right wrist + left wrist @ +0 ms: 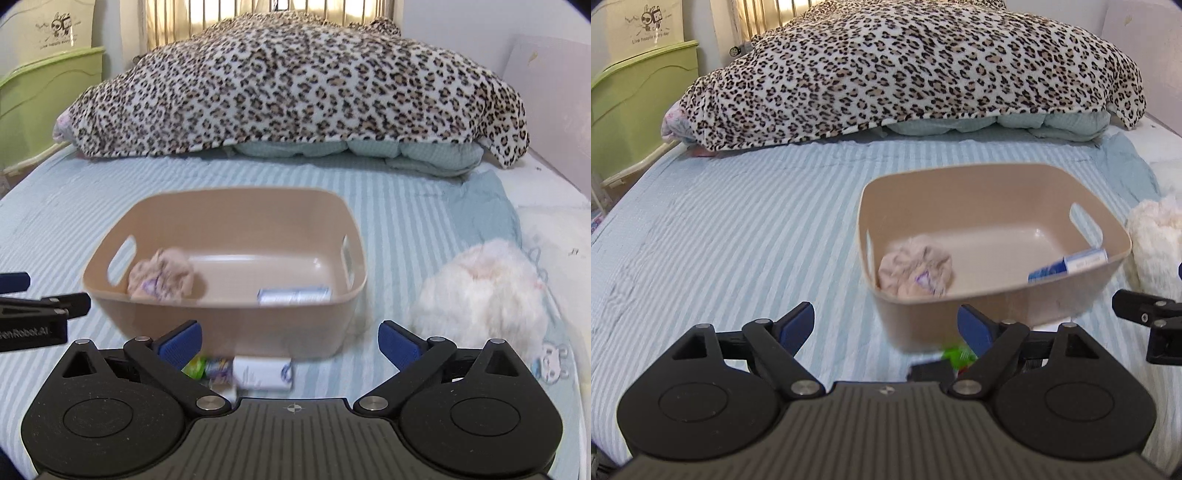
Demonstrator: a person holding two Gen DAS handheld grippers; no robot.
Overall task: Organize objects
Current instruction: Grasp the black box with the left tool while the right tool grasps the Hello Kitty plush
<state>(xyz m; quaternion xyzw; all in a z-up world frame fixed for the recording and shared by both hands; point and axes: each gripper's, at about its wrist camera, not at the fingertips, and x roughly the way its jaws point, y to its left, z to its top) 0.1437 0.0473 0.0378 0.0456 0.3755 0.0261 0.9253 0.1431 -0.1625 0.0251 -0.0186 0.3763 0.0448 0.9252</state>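
Currently both tools are empty: the right hand-held gripper (290, 341) has its jaws spread wide with nothing between them, and the left hand-held gripper (886, 326) is just as wide open and holds nothing.

Risk, as I judge it: the small items lie tight against the near wall of the beige bin (221, 325), so a jaw coming down could hit the bin and shove or tip it on the soft bed (406, 192). The white box (264, 373) touches the green-and-purple packet (207, 367), so a wide grasp may catch both or push one under the bin. The frames are motion-blurred, so edges are hard to judge.

Position: box and packet sit just ahead of and below the right hand-held gripper, left of its centre, near its left finger. In the left view only a green bit shows by the right finger. Inside the bin lie a crumpled cloth (162, 277) and a blue-and-white box (293, 295). A fluffy white toy (480, 288) lies on the bed right of the bin, apart from it.
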